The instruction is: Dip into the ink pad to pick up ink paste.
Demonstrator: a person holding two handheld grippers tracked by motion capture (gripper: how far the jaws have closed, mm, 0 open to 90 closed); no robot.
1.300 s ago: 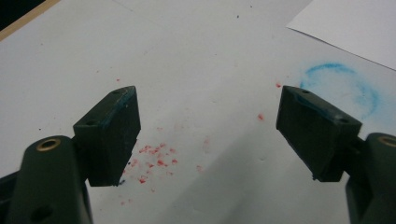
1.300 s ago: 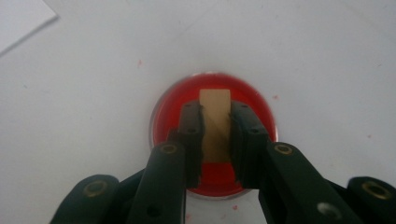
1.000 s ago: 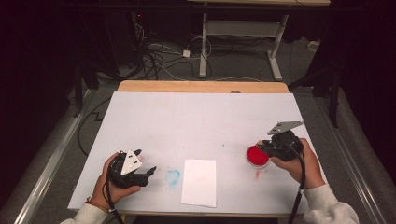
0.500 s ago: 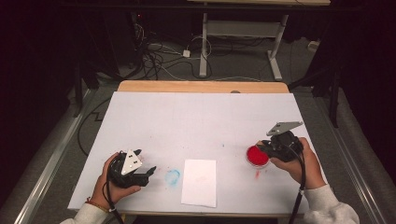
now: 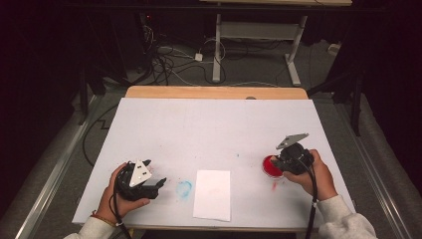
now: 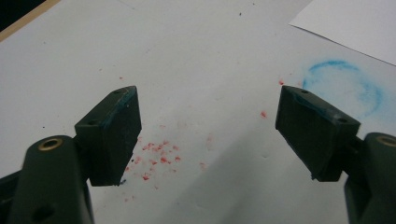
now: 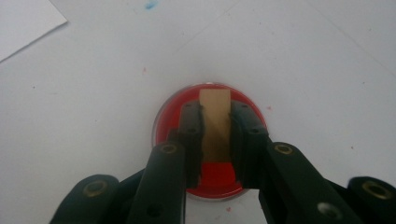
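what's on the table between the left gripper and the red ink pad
In the high view, between the left gripper and the red ink pad lie a blue ring stain and a white paper sheet.

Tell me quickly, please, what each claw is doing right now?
Left claw: open, holding nothing, over the red specks on the table.
Right claw: shut on a tan wooden block, over the red ink pad.
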